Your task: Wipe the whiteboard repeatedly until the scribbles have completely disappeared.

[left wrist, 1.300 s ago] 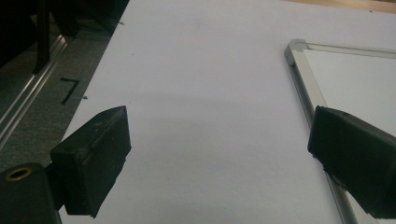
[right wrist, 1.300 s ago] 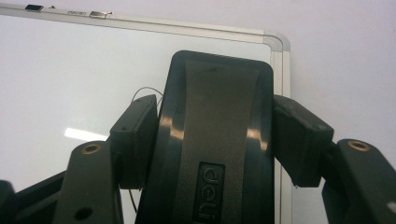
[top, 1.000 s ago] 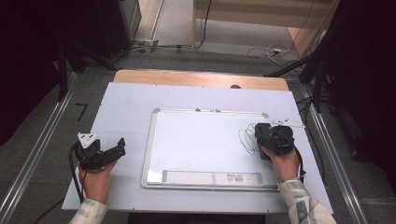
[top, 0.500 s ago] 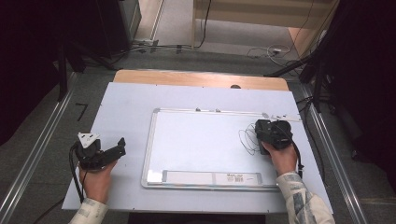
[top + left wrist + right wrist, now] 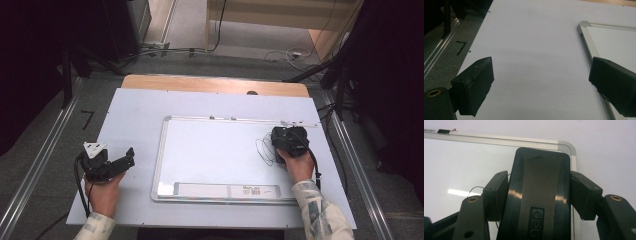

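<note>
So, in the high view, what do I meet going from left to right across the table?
Left hand-held gripper → whiteboard → black scribble → eraser clamped in the right hand-held gripper.

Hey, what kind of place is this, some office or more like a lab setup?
Most likely a lab or recording workspace, not an ordinary office. A whiteboard lies flat on a white-covered table, metal rails run along the floor beside it, and loose cables trail over the floor behind.
</note>
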`<state>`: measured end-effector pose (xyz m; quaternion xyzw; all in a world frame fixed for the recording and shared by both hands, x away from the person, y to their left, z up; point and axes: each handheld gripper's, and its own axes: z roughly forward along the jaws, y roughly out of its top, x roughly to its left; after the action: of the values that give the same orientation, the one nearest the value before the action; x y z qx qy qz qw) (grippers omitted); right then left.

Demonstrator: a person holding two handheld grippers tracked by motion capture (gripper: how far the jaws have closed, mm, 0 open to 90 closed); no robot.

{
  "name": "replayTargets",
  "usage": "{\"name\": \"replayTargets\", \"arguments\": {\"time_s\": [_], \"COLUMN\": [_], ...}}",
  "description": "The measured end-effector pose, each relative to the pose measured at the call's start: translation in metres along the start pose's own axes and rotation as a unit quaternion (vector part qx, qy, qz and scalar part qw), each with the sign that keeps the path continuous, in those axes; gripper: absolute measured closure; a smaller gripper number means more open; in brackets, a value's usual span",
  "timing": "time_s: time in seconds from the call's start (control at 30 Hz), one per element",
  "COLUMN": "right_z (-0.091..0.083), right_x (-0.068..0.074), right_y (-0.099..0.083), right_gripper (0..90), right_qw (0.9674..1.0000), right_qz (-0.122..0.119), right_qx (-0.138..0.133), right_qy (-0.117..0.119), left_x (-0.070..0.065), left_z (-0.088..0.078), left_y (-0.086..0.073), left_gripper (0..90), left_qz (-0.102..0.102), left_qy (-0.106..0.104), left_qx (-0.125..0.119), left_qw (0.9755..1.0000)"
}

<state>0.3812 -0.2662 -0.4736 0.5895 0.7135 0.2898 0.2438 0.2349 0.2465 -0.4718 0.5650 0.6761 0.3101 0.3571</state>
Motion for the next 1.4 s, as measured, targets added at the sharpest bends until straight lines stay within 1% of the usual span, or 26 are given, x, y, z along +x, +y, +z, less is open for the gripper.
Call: {"name": "replayTargets", "arguments": {"time_s": [0.13,0.3,0.37,0.43,0.7,1.07,1.23,1.4], "right_z": [0.0028,0.0055,0.0078,0.0091,0.0089,0.0063,0.0051,0.0048], "right_x": [0.002,0.0017,0.003,0.0043,0.0044,0.0027,0.0025,0.0041], "right_y": [-0.0013,-0.0024,-0.0035,-0.0035,-0.0046,-0.0076,-0.0084,-0.0086], "right_gripper": [34.2,34.3,34.4,34.5,34.0,34.1,35.3,36.1], "right_qw": [0.9999,0.9998,0.9997,0.9995,0.9997,0.9998,0.9998,0.9999], "right_qz": [-0.009,-0.009,-0.013,-0.017,-0.007,0.004,0.004,-0.001], "right_qx": [0.007,0.012,0.019,0.019,0.017,0.019,0.019,0.017], "right_qy": [-0.008,-0.011,-0.012,-0.016,-0.016,-0.003,-0.001,-0.001], "left_x": [0.0002,0.0003,0.0002,0.0002,0.0005,0.0014,0.0017,0.001], "left_z": [-0.0005,-0.0006,-0.0006,-0.0006,-0.0012,-0.0017,-0.0018,-0.0014], "left_y": [0.0001,0.0001,0.0001,0.0002,0.0001,0.0,-0.0001,0.0001], "left_gripper": [6.3,6.3,6.3,6.4,6.4,6.3,6.3,6.4], "left_qz": [0.0,0.0,0.0,0.0,-0.001,-0.005,-0.004,-0.005], "left_qy": [0.0,0.0,0.0,0.0,0.001,-0.003,-0.003,-0.003], "left_qx": [0.001,0.0,0.0,0.0,-0.002,-0.002,-0.002,-0.002], "left_qw": [1.0,1.0,1.0,1.0,1.0,1.0,1.0,1.0]}}
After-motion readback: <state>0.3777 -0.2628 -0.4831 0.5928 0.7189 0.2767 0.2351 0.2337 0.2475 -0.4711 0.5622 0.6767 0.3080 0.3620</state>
